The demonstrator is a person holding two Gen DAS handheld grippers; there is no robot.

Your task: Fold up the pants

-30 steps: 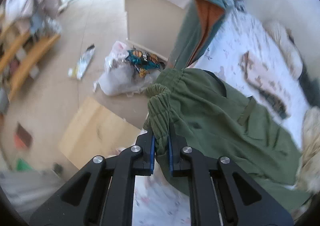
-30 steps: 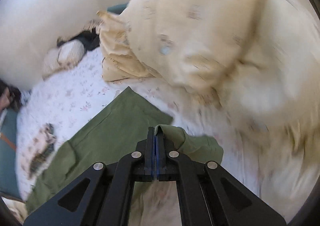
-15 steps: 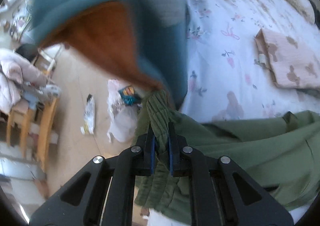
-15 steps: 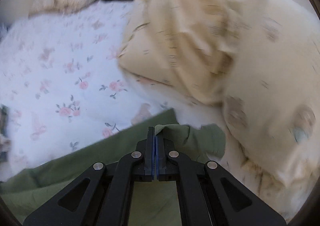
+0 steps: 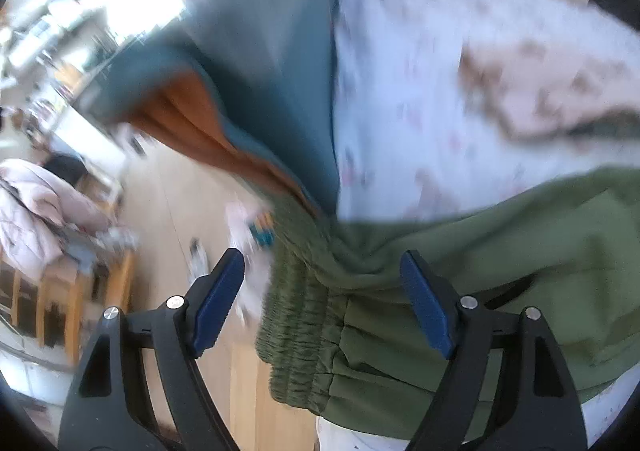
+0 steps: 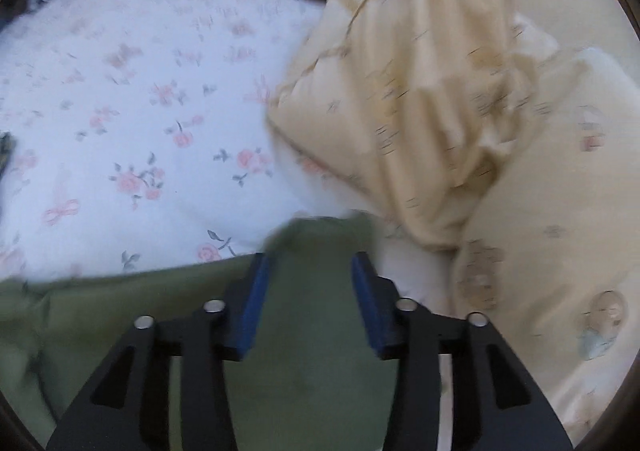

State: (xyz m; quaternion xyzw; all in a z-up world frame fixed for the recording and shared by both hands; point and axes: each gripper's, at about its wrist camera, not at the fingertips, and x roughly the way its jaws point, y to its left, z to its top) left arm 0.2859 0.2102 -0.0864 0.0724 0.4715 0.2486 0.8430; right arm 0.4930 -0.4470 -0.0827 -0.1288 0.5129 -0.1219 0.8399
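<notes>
The olive green pants [image 5: 460, 271] lie on the floral bedsheet [image 5: 400, 99]. Their gathered elastic waistband [image 5: 296, 315] sits at the bed's edge, between the spread fingers of my left gripper [image 5: 322, 275], which is open and holds nothing. In the right wrist view the leg end of the pants [image 6: 312, 315] lies flat under my right gripper [image 6: 306, 283], which is open too, with the hem edge just ahead of its blue pads.
A teal garment with orange lining [image 5: 256, 99] hangs by the bed edge above the waistband. A folded pink patterned cloth [image 5: 540, 91] lies on the sheet. A cream duvet [image 6: 460, 111] is heaped right of the pants' leg end. Wooden floor [image 5: 192, 219] with clutter lies left.
Both grippers were shut on the pants, left on the waistband, right on the hem. Both have now opened and let the pants go onto the bed.
</notes>
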